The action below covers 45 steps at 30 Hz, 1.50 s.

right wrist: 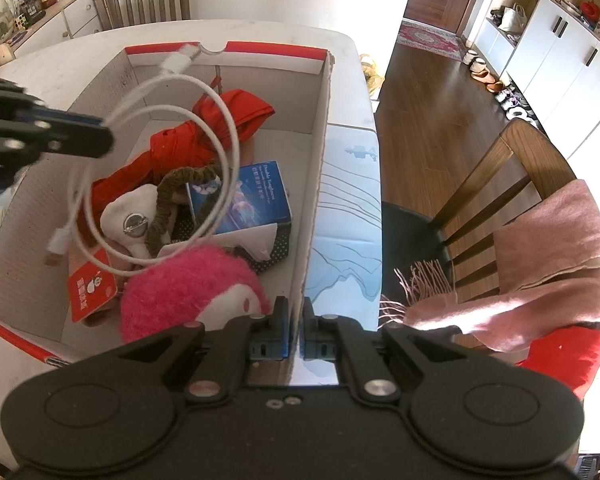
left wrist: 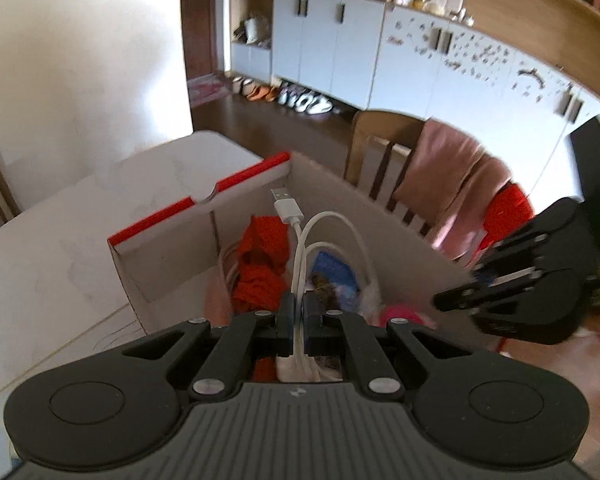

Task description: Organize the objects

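Two grippers are at the cardboard box (right wrist: 320, 128). The left gripper (left wrist: 296, 312) is pinched shut on a white cable (right wrist: 224, 128), which hangs in loops over the toys and red cloth (right wrist: 236, 116) inside. The right gripper (right wrist: 296, 312) is clamped on the box's thin side wall, close to the table's edge (right wrist: 374, 152). Open floor lies past the chair (right wrist: 512, 168).

White charging cable (right wrist: 156, 184) and open cardboard box (right wrist: 320, 152) on the table.

The cable hangs in loose loops above the box, one plug raised toward the red-edged far flap, the other dangling low. The box holds red cloth (right wrist: 220, 128), a blue carton (right wrist: 244, 200), a pink plush toy (right wrist: 180, 288), a white pouch (right wrist: 128, 216) and a red card (right wrist: 90, 288).
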Available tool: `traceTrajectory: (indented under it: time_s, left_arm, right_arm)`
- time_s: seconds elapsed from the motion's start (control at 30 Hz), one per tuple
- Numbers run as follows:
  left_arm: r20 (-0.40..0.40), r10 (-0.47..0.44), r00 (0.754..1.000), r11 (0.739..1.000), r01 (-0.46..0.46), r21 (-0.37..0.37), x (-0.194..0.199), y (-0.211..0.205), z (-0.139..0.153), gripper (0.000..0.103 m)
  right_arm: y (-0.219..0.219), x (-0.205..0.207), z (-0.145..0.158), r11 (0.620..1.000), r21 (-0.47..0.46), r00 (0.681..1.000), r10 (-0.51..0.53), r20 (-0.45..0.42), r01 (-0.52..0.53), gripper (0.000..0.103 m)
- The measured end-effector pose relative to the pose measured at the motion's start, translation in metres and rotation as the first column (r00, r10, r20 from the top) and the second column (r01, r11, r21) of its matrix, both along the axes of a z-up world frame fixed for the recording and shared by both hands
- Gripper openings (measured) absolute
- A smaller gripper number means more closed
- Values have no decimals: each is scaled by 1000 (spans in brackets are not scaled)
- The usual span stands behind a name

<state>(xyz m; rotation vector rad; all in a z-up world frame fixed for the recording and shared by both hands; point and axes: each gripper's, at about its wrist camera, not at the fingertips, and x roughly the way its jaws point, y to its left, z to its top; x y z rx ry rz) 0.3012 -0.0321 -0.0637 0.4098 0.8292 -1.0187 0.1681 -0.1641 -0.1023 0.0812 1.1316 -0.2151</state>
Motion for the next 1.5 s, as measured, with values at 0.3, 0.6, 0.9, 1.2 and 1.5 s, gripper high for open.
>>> traceTrajectory:
  time_s: [0.3,0.6,0.9,1.2,1.5]
  left_arm:
    - [-4,23,1000,993,-22,120,20,-14,-32,3]
    - [10,9,1000,981,-11,194,21,-25,-47,3]
    - [21,10,1000,982,-14,191,16,-23,-44,5]
    - [-14,27,1000,992,-25,125,7,-1,-25,6]
    - [0,60,998,998,-60,-22,-18,35,18,6]
  right_arm:
    - [0,0,0,1000,3,1000,-2,1,2,4]
    - [-1,0,1,1000,5,1000,-7,6,7,5]
    - [-3,-5,9,1000,2,999,-17,31,17,10]
    - [-6,-24,37,999,18,989,-35,142,33,15]
    - [15,-42,72,999,16,955,30,294,-36,29]
